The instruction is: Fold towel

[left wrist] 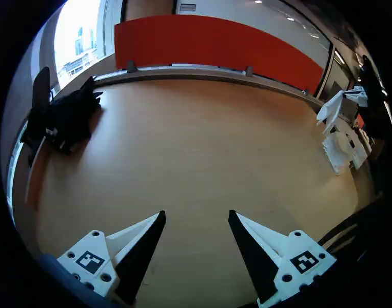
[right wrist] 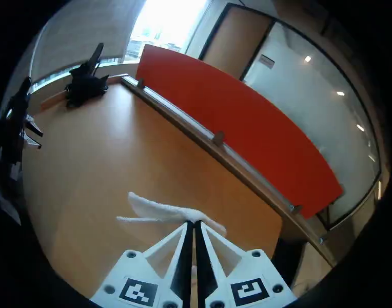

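- Your left gripper point(left wrist: 196, 213) is released, its fingers spread wide over the light wooden counter point(left wrist: 196, 143).
- Your right gripper point(right wrist: 193, 225) is clenched on a fluffy white towel point(right wrist: 160, 209). The towel fans out leftward from the fingertips, above the counter.
- A long red partition panel point(right wrist: 237, 123) lines the counter's far edge.

Open desk point(left wrist: 196, 154); black bag point(left wrist: 67, 120) at edge.
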Demonstrator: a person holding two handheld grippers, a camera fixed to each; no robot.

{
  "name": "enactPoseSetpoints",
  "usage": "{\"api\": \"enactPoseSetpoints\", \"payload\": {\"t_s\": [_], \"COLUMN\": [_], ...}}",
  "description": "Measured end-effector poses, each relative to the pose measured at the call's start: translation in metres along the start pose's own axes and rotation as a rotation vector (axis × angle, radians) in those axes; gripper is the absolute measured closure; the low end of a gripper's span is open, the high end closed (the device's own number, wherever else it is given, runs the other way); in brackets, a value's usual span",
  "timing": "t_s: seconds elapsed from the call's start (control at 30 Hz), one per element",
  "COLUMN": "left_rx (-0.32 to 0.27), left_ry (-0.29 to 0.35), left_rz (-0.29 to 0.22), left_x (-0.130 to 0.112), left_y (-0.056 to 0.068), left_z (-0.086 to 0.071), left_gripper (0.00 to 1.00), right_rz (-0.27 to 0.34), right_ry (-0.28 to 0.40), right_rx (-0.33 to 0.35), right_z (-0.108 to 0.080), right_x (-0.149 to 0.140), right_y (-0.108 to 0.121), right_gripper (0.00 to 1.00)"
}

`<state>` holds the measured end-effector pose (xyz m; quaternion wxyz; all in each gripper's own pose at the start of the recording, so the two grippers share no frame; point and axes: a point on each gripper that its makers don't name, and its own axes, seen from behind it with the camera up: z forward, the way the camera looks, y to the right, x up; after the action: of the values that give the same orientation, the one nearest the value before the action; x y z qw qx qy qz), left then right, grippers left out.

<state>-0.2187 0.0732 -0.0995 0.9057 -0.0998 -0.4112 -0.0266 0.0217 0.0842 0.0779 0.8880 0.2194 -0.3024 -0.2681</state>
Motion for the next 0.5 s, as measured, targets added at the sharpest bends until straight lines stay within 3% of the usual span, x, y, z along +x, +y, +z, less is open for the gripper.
{"api": "enactPoseSetpoints", "payload": {"t_s": [0.5], "left_rx": [0.007], "left_ry": [-0.009], "left_rz": [0.006], "left_x": [-0.002], "left_y": [0.002], "left_z": [-0.001], "left_gripper": [0.09], "right_rz": [0.022], "right_ry": [-0.051], "right_rx": [-0.075], "right_z": [-0.011], "right_x": [-0.030], "right_y": [0.057], "right_gripper": [0.96]}}
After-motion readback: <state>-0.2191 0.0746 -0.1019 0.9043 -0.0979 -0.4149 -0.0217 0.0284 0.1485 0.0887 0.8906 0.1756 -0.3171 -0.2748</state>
